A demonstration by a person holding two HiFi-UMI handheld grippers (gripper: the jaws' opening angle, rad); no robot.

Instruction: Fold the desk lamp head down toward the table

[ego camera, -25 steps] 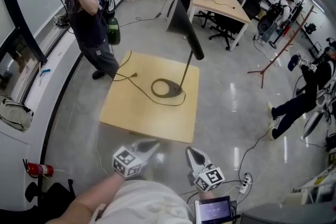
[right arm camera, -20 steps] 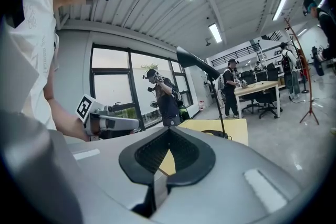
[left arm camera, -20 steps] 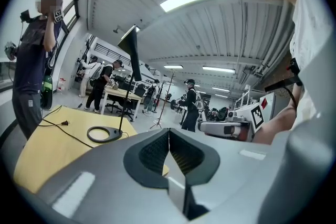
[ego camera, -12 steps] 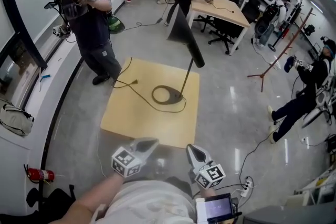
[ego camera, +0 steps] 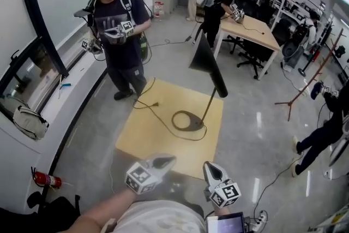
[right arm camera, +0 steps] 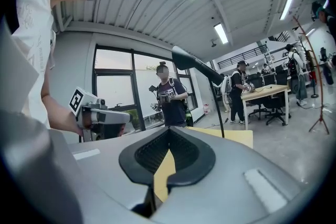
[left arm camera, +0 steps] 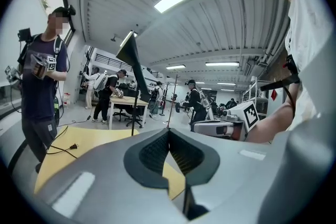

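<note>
The desk lamp (ego camera: 208,64) is standing upright on the far right part of the low wooden table (ego camera: 146,135). Its flat black head is tilting high above the tabletop, and its thin stem is rising from a ring base (ego camera: 175,119) resting on the wood. The cord (ego camera: 163,121) is trailing from that base across the table to a plug (ego camera: 156,104) lying near the table's far left corner. At the table's near edge, both grippers are pointing toward the lamp. The left gripper (left arm camera: 168,131) is holding its jaws pressed together on nothing, and the right gripper (right arm camera: 168,131) is doing the same. A person (ego camera: 121,35) is standing beyond the table's far left corner, carrying grippers of their own. Well left of the table, a pale bag (ego camera: 27,121) is lying on the window ledge, its contents not showing, and a red fire extinguisher (ego camera: 46,178) is lying on the floor.
</note>
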